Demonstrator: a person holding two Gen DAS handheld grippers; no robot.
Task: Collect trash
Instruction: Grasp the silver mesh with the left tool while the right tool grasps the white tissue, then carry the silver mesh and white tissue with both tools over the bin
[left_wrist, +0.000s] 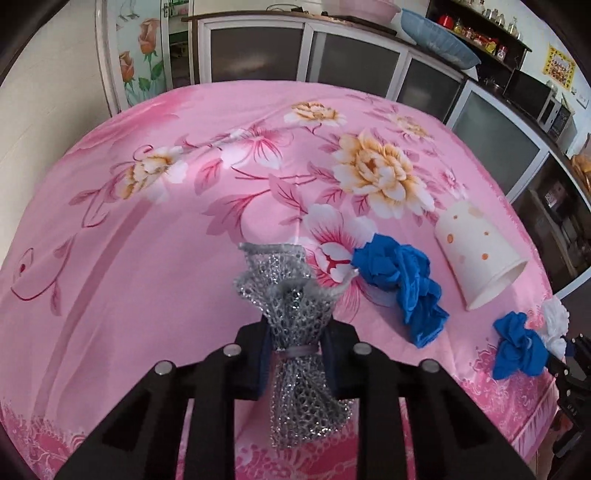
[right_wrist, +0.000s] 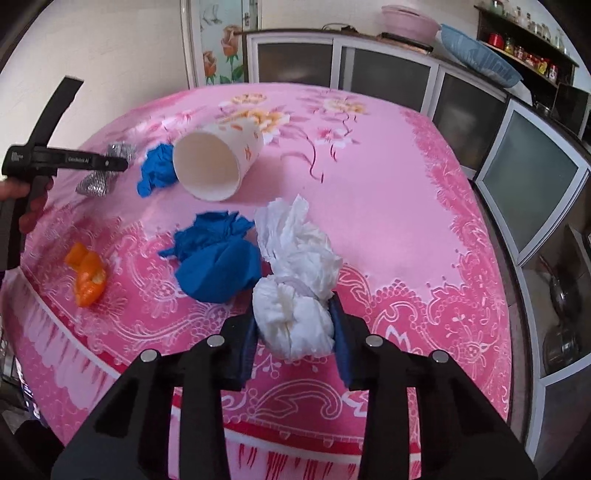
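Note:
My left gripper (left_wrist: 294, 334) is shut on a silver glittery mesh wad (left_wrist: 291, 295), held over the pink floral tablecloth (left_wrist: 147, 229); it also shows in the right wrist view (right_wrist: 110, 162). My right gripper (right_wrist: 293, 325) is shut on a crumpled white tissue (right_wrist: 295, 273). A white paper cup (right_wrist: 214, 162) lies on its side, also seen in the left wrist view (left_wrist: 476, 251). Two crumpled blue wads (right_wrist: 218, 258) (right_wrist: 157, 170) lie on the cloth near the cup. An orange scrap (right_wrist: 86, 275) lies near the table's front left edge.
Cabinets with frosted doors (right_wrist: 388, 74) run behind and along the right of the table. A blue basin (right_wrist: 480, 55) and a pink bowl (right_wrist: 410, 20) sit on top. The table's front edge (right_wrist: 295, 439) is close below my right gripper.

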